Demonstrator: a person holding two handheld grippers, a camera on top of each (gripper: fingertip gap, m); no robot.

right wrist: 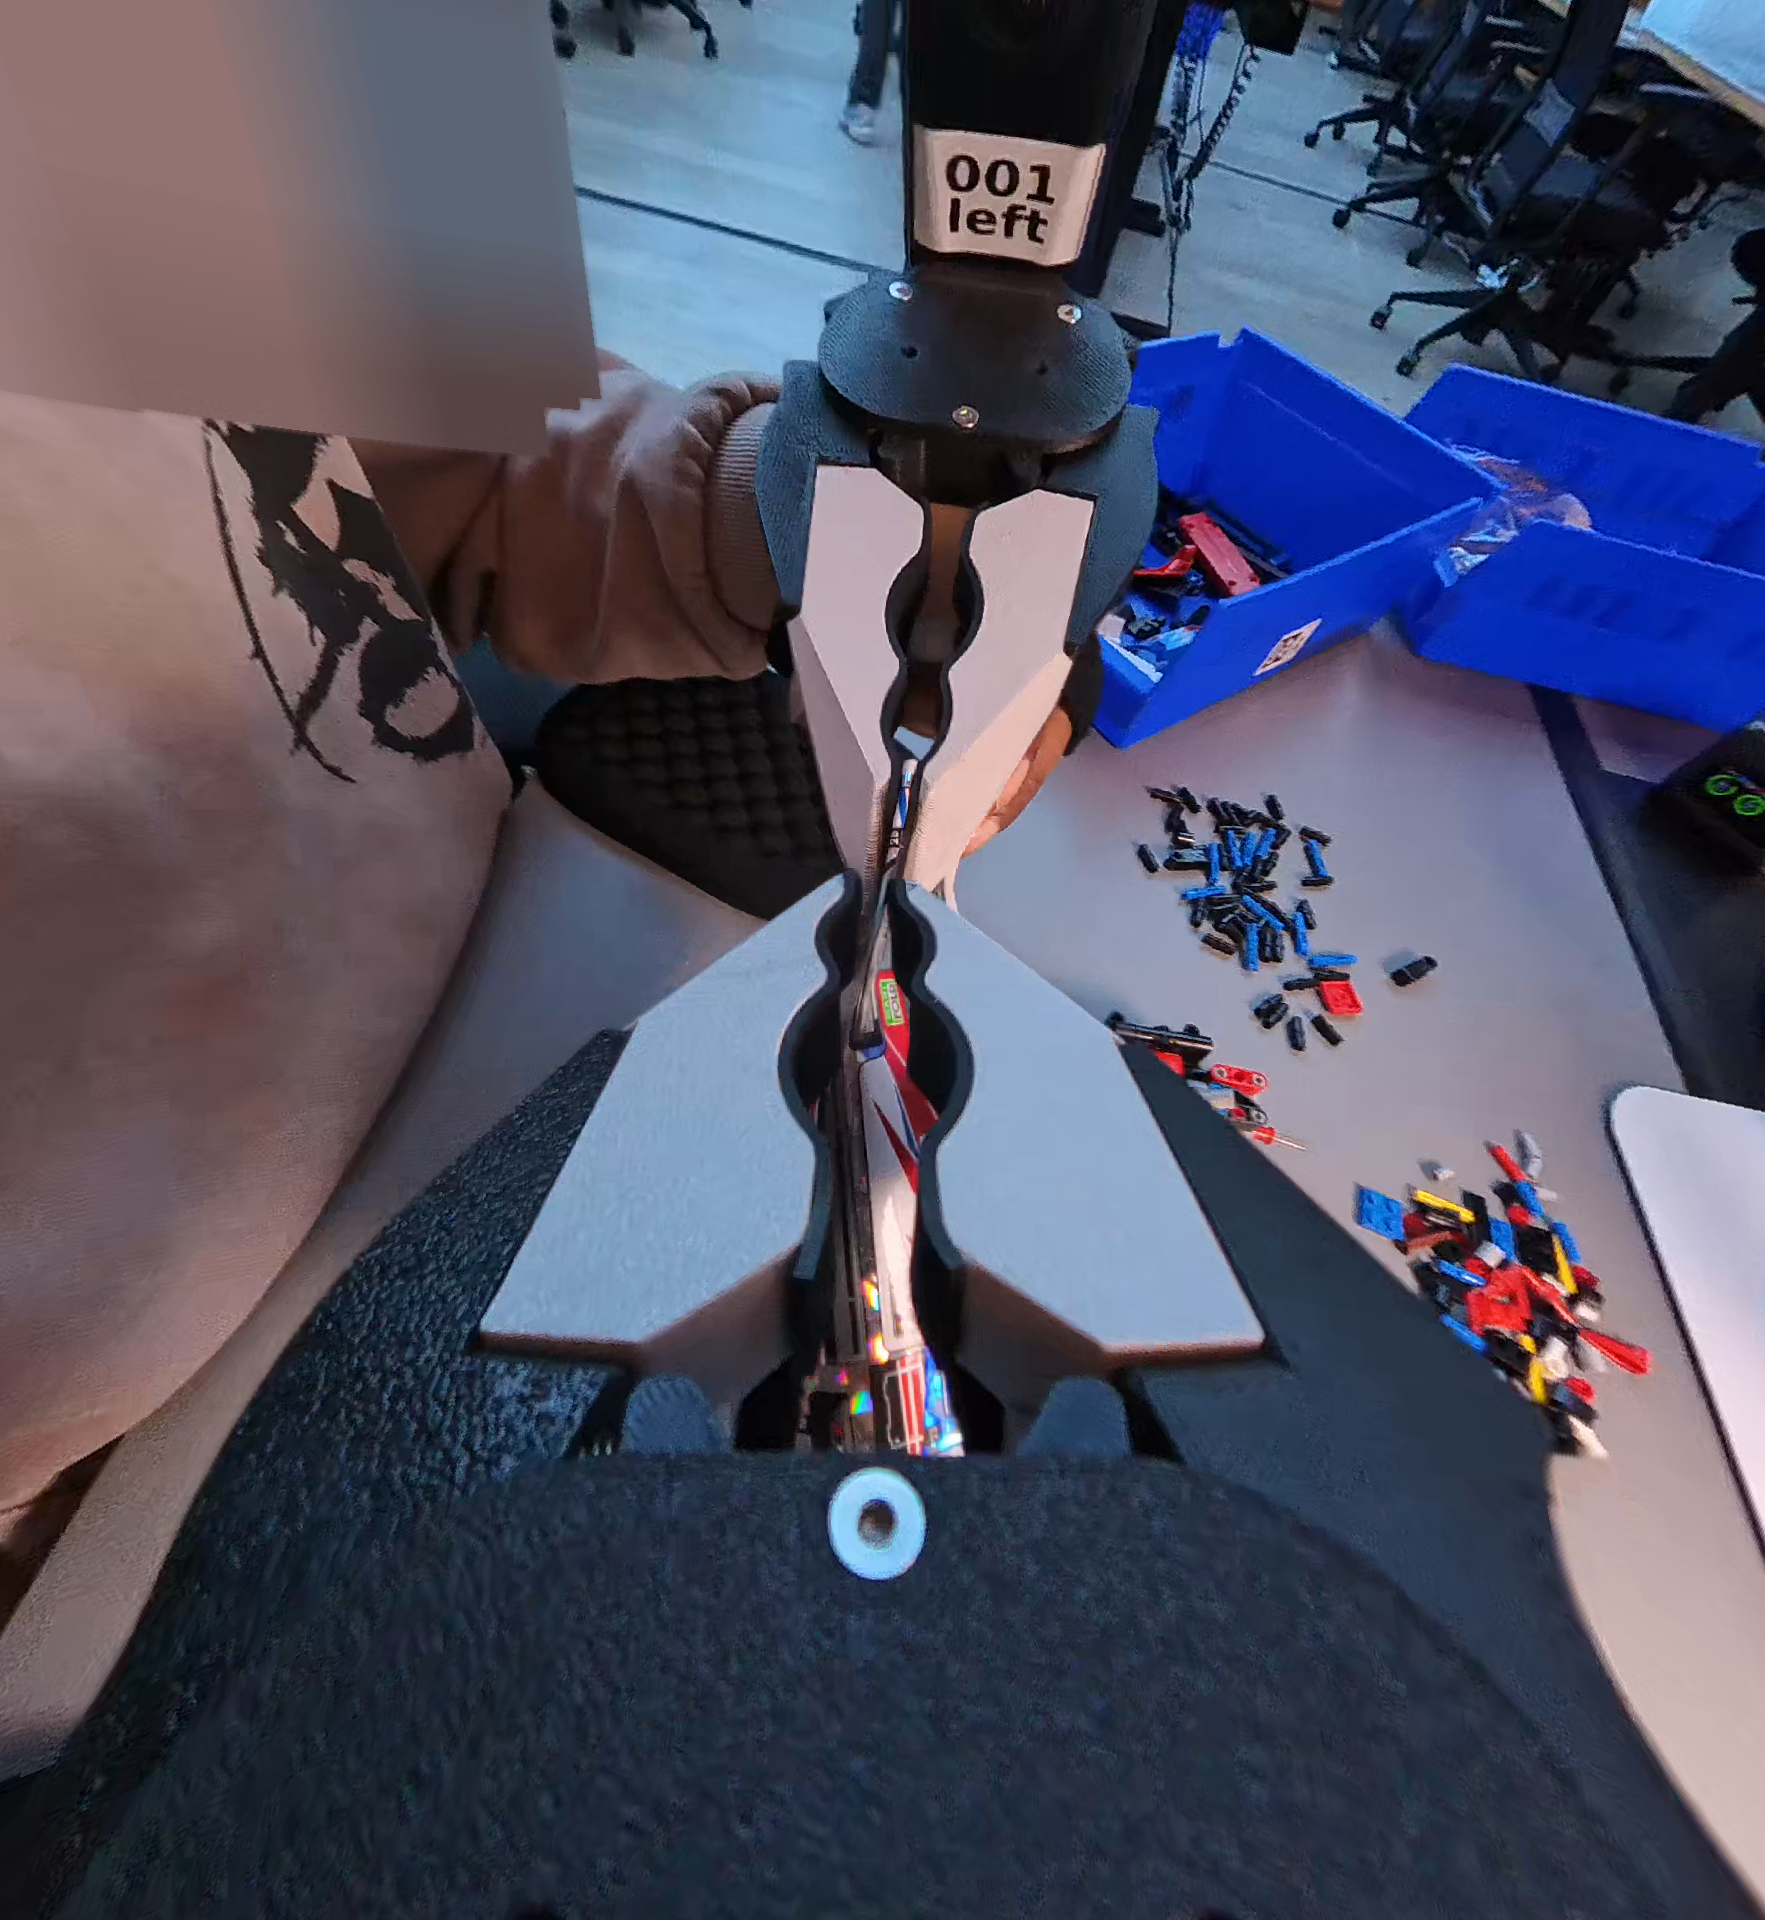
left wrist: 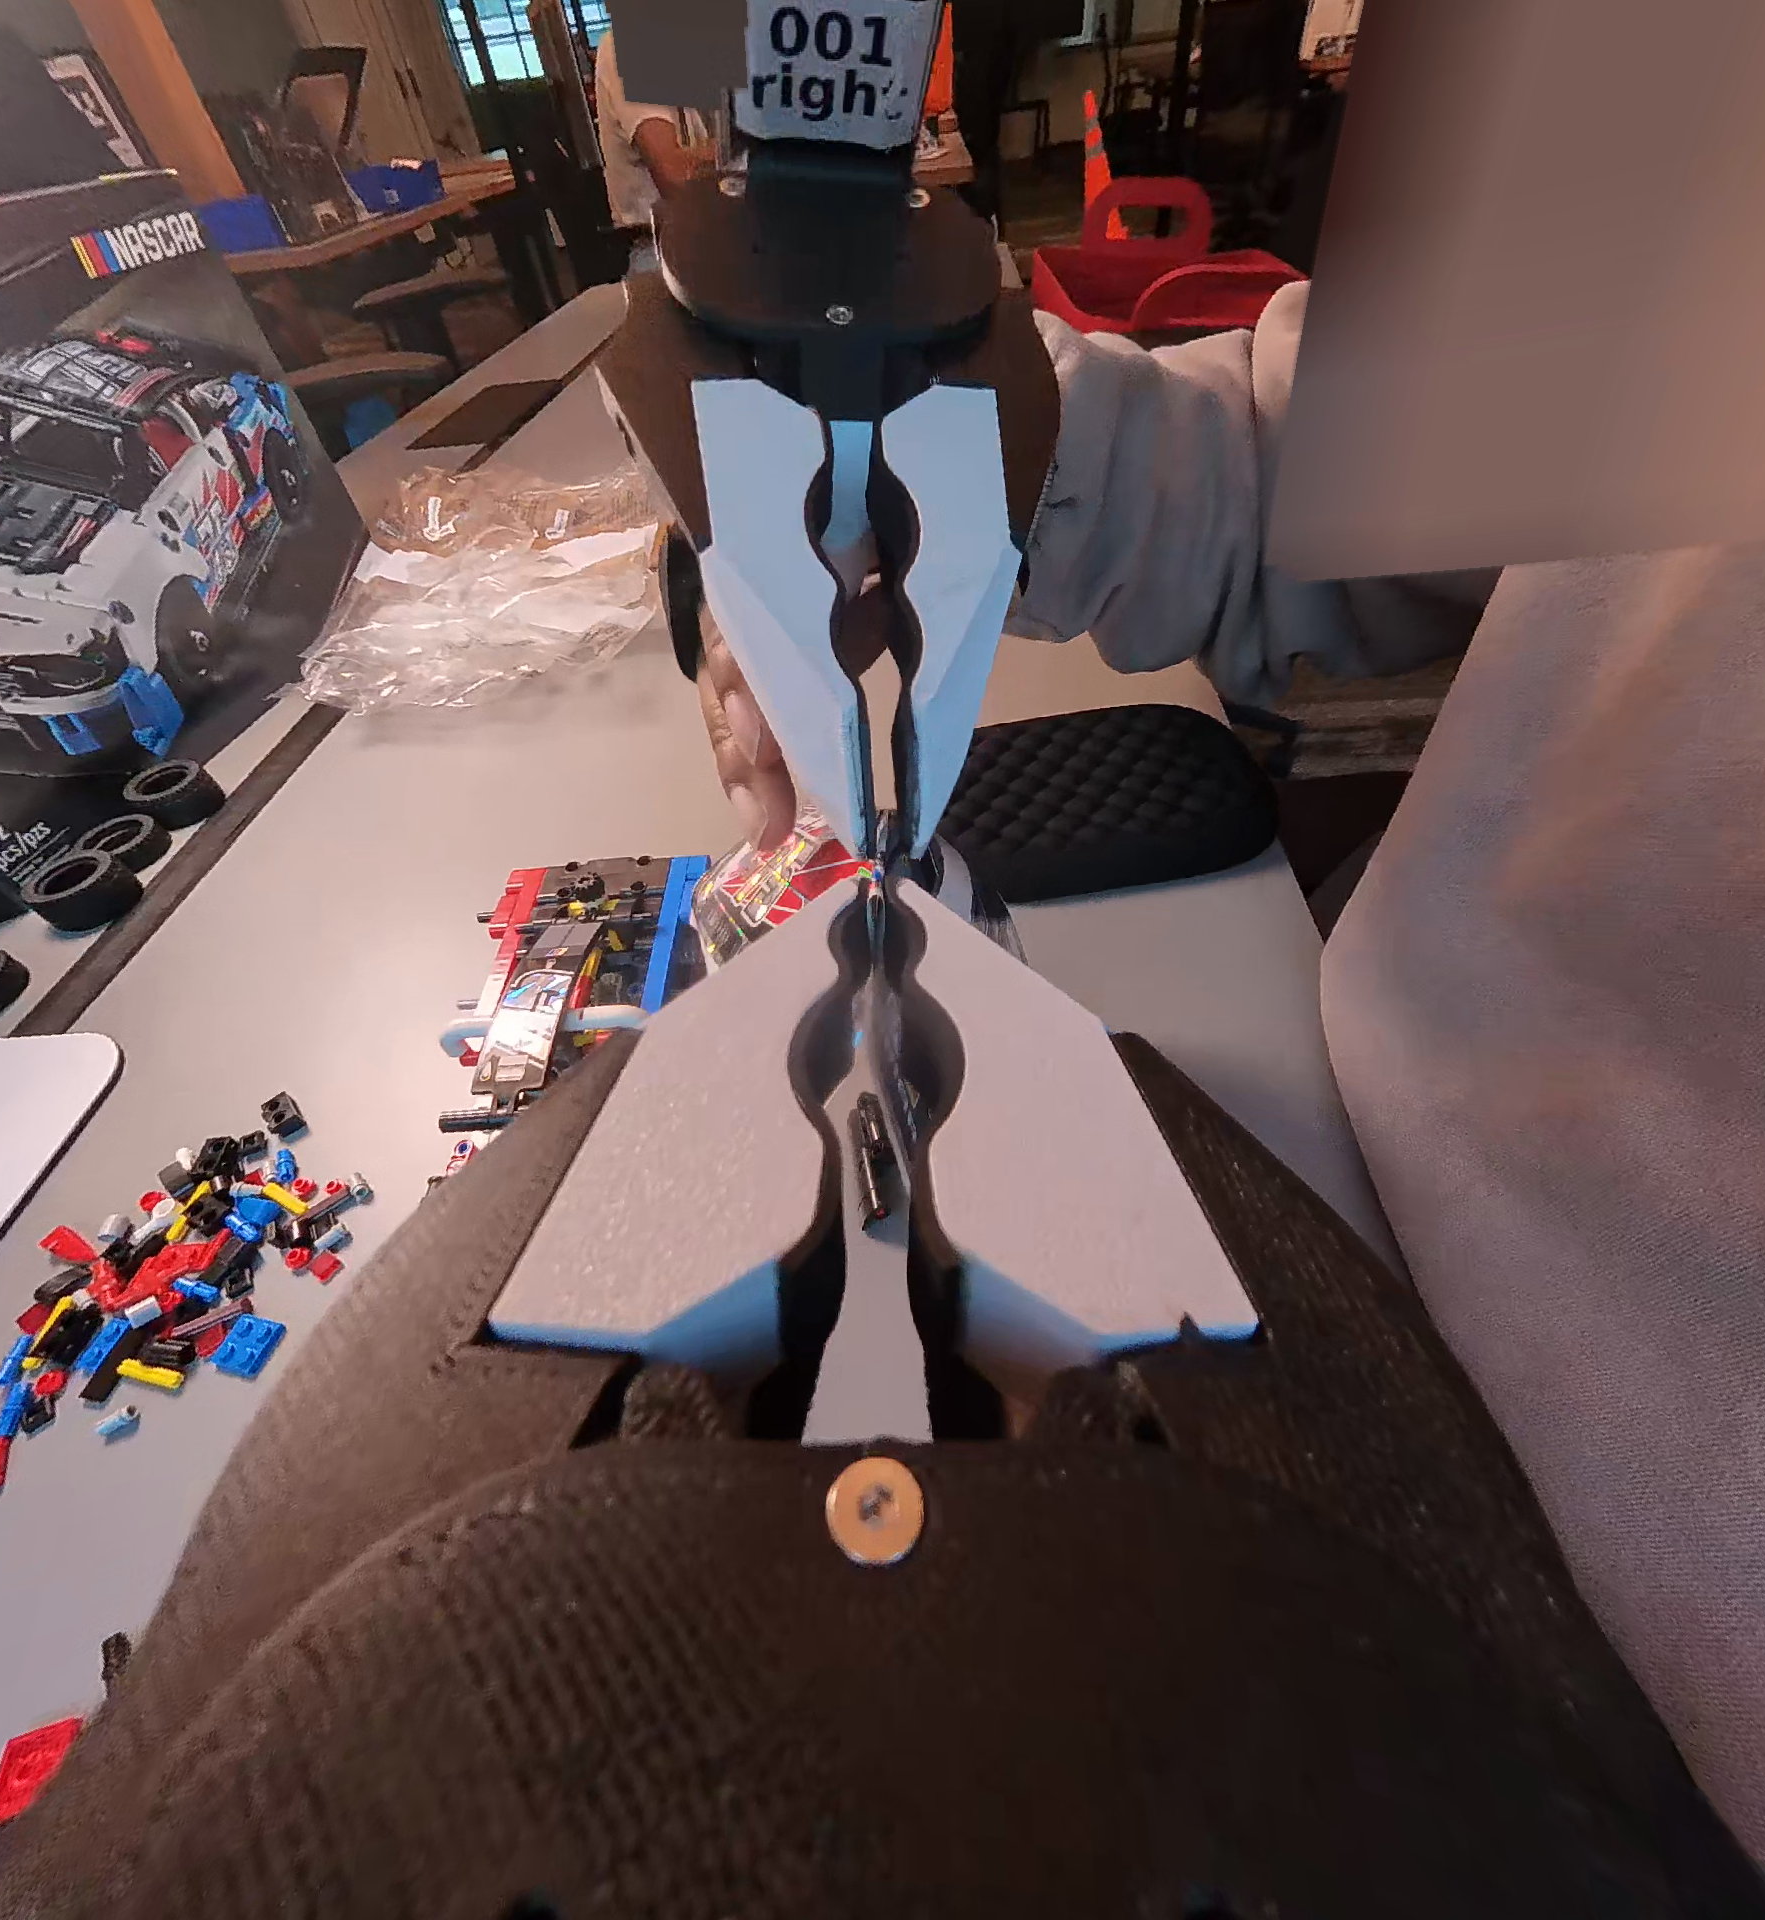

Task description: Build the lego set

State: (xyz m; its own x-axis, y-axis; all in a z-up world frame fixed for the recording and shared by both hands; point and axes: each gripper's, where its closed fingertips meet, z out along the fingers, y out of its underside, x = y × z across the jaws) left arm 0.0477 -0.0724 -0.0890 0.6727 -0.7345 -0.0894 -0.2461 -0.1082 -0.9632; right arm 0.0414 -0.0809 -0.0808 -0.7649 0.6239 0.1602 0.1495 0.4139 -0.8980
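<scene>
A glossy sticker sheet [left wrist: 769, 883] with red, white and blue prints hangs above the table edge between my two grippers, which meet tip to tip. My left gripper [left wrist: 880, 896] is shut on one edge of it. My right gripper [left wrist: 883, 847] comes from the far side and is shut on the other edge. In the right wrist view the sheet [right wrist: 883, 1143] runs edge-on between the fingers of my right gripper [right wrist: 870, 891], and my left gripper [right wrist: 899, 831] pinches its far end. A partly built car chassis [left wrist: 577, 966] lies on the table to the left.
A pile of loose coloured pieces [left wrist: 161, 1278] lies left; it also shows in the right wrist view [right wrist: 1512, 1278]. The set's box [left wrist: 78, 520], black tyres [left wrist: 88, 883] and empty bags [left wrist: 483, 613] stand behind. Blue bins [right wrist: 1304, 520], black and blue pins [right wrist: 1242, 894] and a white pad [right wrist: 1740, 1299] lie right. The tips of both grippers are at nearly the same place.
</scene>
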